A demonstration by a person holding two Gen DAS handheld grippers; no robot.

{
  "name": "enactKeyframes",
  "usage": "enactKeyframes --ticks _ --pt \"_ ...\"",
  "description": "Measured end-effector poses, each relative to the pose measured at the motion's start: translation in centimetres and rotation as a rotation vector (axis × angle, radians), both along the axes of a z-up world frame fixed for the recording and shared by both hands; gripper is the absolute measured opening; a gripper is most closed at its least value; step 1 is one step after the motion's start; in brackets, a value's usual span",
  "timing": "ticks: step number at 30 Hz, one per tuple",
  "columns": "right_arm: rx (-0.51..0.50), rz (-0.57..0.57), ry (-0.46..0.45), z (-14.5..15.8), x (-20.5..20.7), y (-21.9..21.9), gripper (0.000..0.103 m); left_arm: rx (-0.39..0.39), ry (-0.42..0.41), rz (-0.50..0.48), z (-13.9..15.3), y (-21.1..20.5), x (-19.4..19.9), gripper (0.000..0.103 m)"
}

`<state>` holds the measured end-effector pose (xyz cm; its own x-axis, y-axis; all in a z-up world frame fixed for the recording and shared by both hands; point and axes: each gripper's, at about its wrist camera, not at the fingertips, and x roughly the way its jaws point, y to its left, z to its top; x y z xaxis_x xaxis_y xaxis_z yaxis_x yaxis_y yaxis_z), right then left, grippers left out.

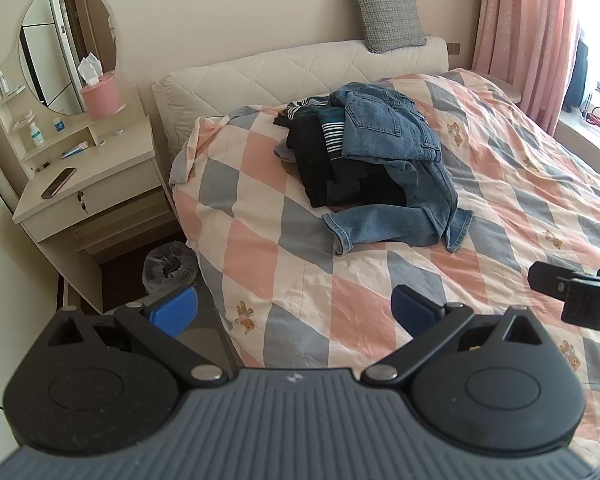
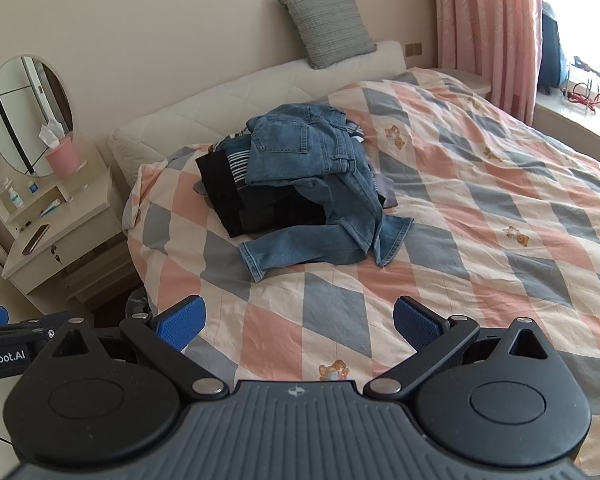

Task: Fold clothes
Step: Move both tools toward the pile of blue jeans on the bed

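Observation:
A heap of clothes lies on the bed near the headboard: crumpled blue jeans (image 1: 396, 168) (image 2: 320, 184) drape over dark folded garments (image 1: 332, 176) (image 2: 252, 200) and a striped piece (image 1: 334, 136). My left gripper (image 1: 296, 312) is open over the bed's near left corner, well short of the heap, with nothing between its blue pads (image 1: 176, 312). My right gripper (image 2: 300, 324) is also open and empty above the checked quilt (image 2: 460, 216). Part of the right gripper shows at the right edge of the left wrist view, and the left gripper at the left edge of the right wrist view.
A white dressing table (image 1: 84, 184) with a round mirror, a pink tissue box (image 1: 100, 96), bottles and a phone (image 1: 59, 182) stands left of the bed. A lined bin (image 1: 170, 268) sits below it. A grey cushion (image 1: 388, 12) leans on the headboard. Pink curtains (image 1: 516, 32) hang right.

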<state>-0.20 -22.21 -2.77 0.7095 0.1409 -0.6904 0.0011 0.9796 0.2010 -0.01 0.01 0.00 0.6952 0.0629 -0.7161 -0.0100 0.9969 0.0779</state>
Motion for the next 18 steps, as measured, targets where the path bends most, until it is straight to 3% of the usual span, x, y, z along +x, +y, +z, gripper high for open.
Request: enactKeyframes --ticks 18 --pt "-0.01 0.007 -0.012 0.04 0.22 0.52 0.103 -0.005 0.012 -0.005 -0.84 0.32 -0.29 0.102"
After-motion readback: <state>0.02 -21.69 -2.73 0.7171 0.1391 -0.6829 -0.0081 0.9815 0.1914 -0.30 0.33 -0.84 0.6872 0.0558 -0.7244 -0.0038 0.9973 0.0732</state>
